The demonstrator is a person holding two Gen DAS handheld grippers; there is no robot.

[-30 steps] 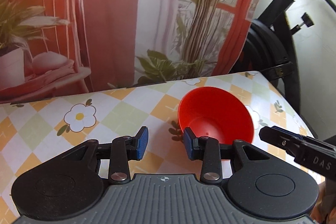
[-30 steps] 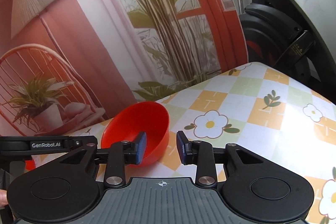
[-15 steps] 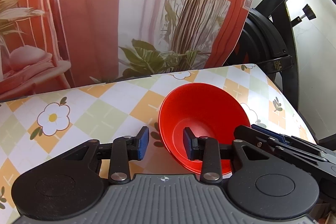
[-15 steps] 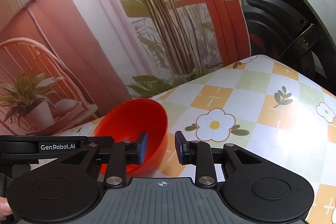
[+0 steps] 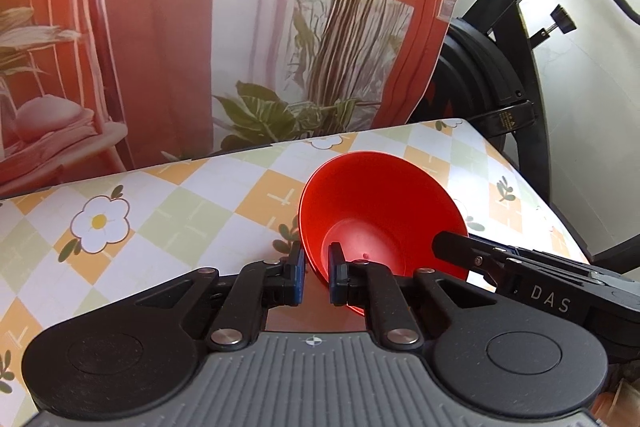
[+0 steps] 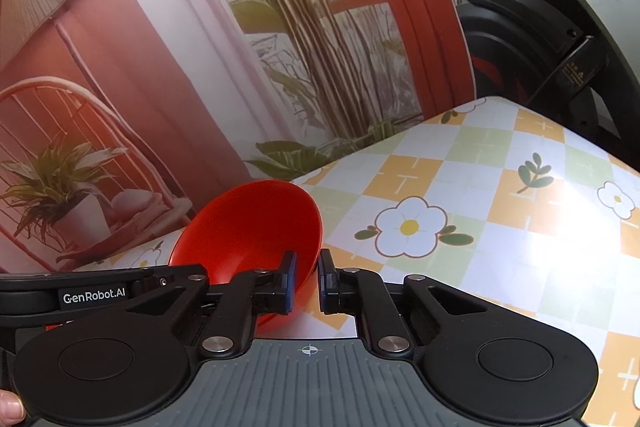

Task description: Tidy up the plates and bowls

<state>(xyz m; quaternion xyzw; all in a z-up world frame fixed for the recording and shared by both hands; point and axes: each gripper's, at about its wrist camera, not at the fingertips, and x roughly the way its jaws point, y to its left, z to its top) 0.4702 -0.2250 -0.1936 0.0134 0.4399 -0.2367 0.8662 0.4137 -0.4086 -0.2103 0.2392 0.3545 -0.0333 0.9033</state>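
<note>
The red bowl point(image 5: 380, 215) sits tilted on the floral tablecloth point(image 5: 180, 211), its rim pinched from both sides: left gripper point(image 5: 316, 275) clamps the left wall, right gripper point(image 6: 307, 283) the right wall, each equally near.

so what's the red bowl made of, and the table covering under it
The red bowl looks like plastic: one uniform saturated red, thin rim, soft satin sheen with no glassy glare, though coated metal can't be ruled out. The table covering looks like printed vinyl or oilcloth: flat checks and daisies, smooth surface, with a broad bright glare patch at the right.
</note>
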